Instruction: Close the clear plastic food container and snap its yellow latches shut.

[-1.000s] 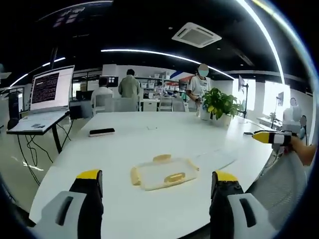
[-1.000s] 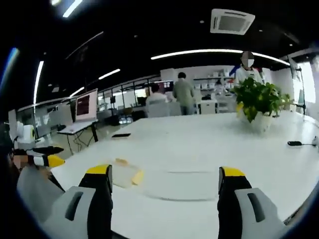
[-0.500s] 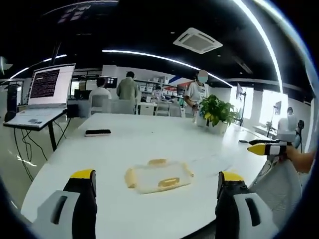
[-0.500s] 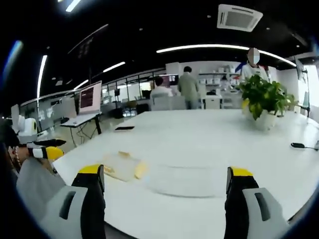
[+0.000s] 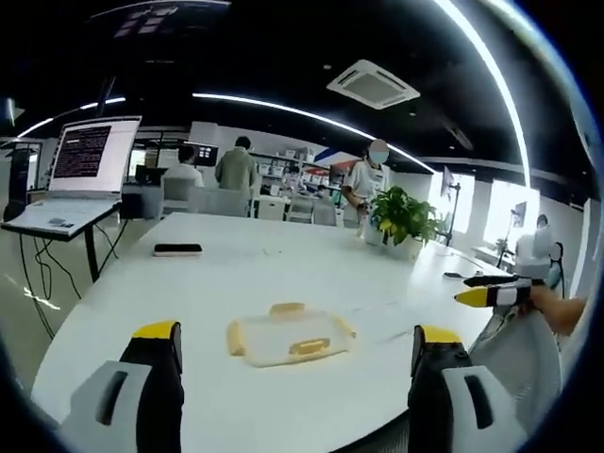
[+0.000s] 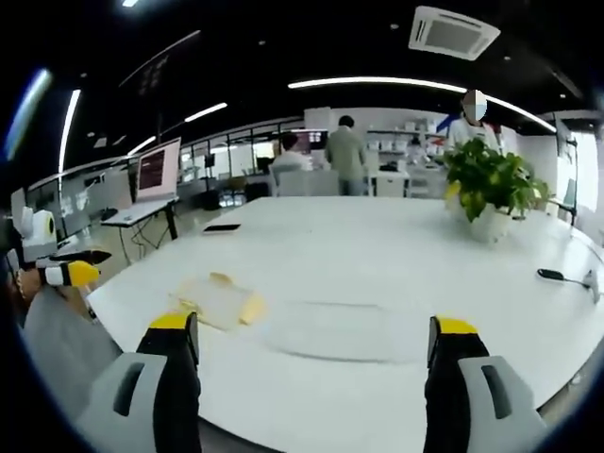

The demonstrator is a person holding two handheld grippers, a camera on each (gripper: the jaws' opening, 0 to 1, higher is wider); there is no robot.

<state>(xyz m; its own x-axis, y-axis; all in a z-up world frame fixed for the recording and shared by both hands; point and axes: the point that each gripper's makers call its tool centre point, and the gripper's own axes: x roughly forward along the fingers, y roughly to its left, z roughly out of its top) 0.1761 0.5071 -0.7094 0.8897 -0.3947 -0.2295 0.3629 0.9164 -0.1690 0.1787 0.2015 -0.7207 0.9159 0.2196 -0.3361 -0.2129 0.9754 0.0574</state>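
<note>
Container work has not begun for us: our left gripper (image 5: 294, 344) hangs with its yellow-tipped jaws wide apart and nothing between them, and our right gripper (image 6: 311, 332) is just as wide and just as empty. In the left gripper view the right one also shows at the far right edge, held off past the table's rim.

Straight ahead of the left jaws, centred in the gap between them, lies the clear plastic food container (image 5: 286, 337) on the white table (image 5: 142, 302) — flat, with yellow latches (image 5: 310, 346) on its near, far and left sides, its long axis running across that view. In the right gripper view the same container (image 6: 215, 300) sits to the left of the jaws, while a clear flat piece (image 6: 326, 331), which we judge to be its lid, lies just beside it and dead ahead between the right jaws. So the left hand is lined up on the box and the right on the lid; neither touches yet.

Further out — a phone (image 5: 177, 250) lies well apart on the table, a potted plant (image 6: 489, 184) stands toward the far side, and people stand in the room behind.
</note>
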